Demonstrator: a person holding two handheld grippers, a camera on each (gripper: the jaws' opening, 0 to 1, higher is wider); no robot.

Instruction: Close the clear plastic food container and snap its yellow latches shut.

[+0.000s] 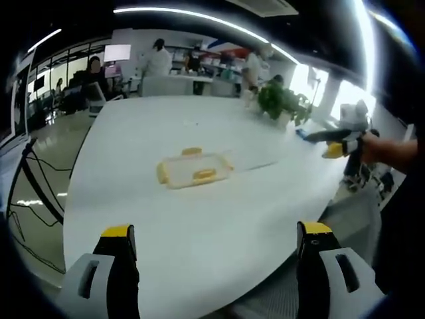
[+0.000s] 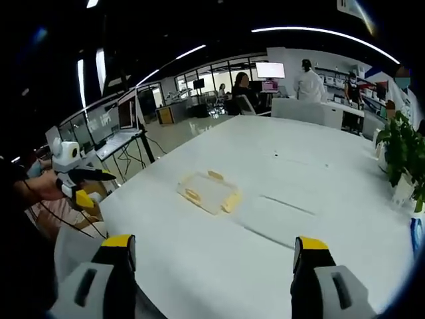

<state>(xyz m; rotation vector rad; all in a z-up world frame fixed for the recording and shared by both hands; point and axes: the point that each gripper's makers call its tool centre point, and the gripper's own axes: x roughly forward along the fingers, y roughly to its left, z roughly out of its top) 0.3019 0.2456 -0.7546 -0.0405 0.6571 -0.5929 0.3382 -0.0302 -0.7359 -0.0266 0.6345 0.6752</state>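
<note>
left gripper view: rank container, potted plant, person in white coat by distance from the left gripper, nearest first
From the left gripper, nearest first:
1. Clear container with yellow latches, mid-table, straight ahead.
2. Potted plant, far end of the white table, ahead and to the right.
3. Person in the white coat, past the table's far edge, ahead and to the left.

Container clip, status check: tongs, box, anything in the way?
Left tongs open, right tongs open, both empty, short of the container. Container flat mid-table, lid on; latch state unclear. Path clear; plant far side.
</note>
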